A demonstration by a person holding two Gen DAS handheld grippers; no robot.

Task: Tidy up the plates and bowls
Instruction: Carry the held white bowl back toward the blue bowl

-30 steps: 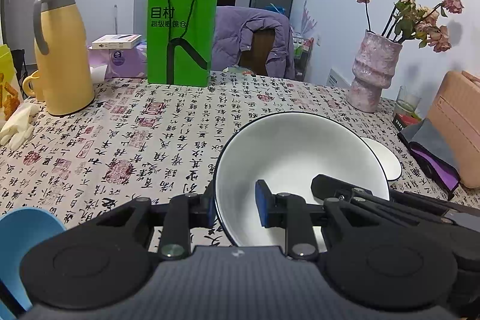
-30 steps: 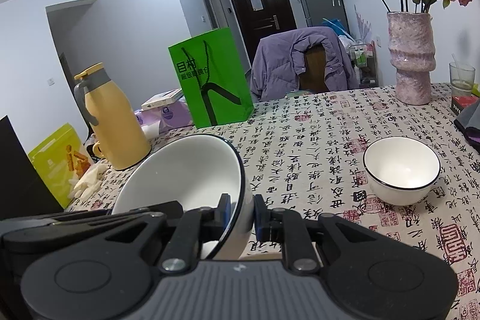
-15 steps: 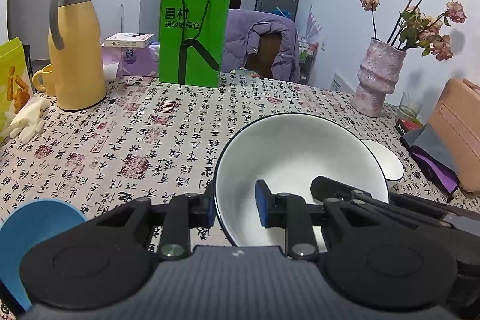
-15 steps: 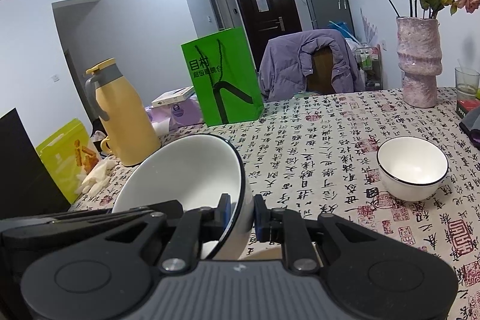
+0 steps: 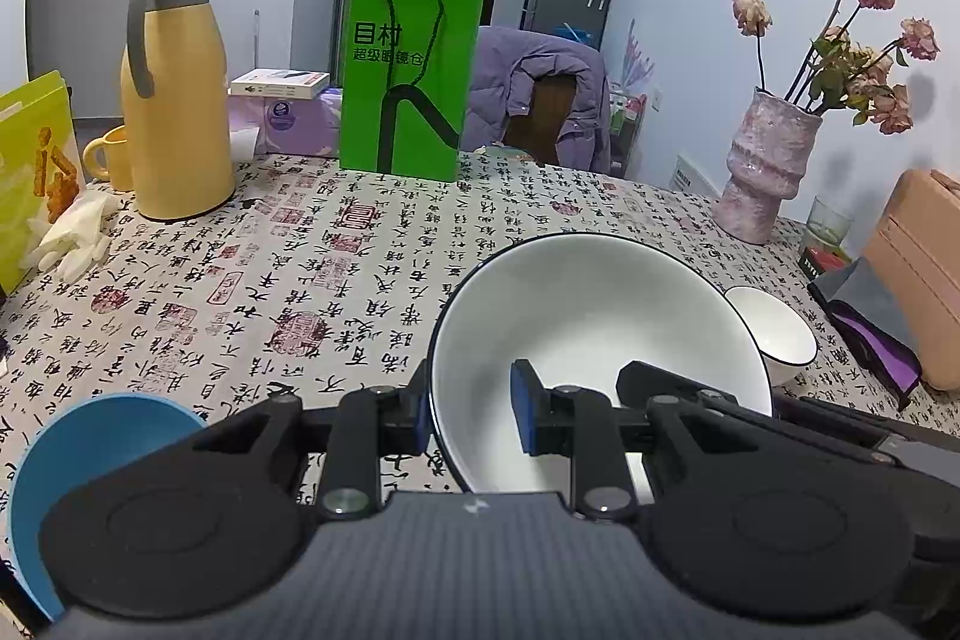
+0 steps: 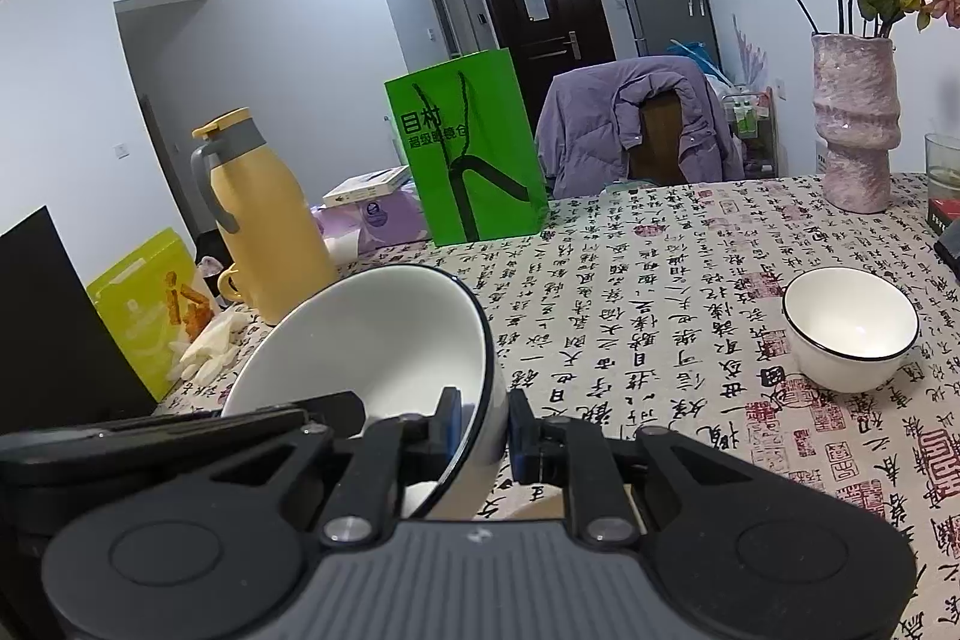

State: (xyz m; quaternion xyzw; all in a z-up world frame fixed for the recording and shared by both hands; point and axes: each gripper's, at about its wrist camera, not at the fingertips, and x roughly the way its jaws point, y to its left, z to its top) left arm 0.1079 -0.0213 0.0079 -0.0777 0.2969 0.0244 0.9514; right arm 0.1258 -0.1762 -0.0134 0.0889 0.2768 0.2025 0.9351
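Both my grippers clamp the rim of one big white bowl, held tilted above the worktop.

My left gripper (image 5: 468,415) has its jaws narrowed on the near-left rim of the large bowl (image 5: 594,322), one pad outside the wall and one inside; my right gripper (image 6: 483,427) pinches the bowl's right rim the same way, jaws nearly together with only the wall between them. The large bowl is empty and tips its mouth toward the far side. A small white bowl (image 6: 849,328), also empty, stands upright on the worktop (image 5: 300,268) to the right, just beyond the large one's rim and apart from my jaws. A blue bowl (image 5: 90,466) sits at the near left edge, partly hidden behind my left gripper; I cannot tell what is in it.
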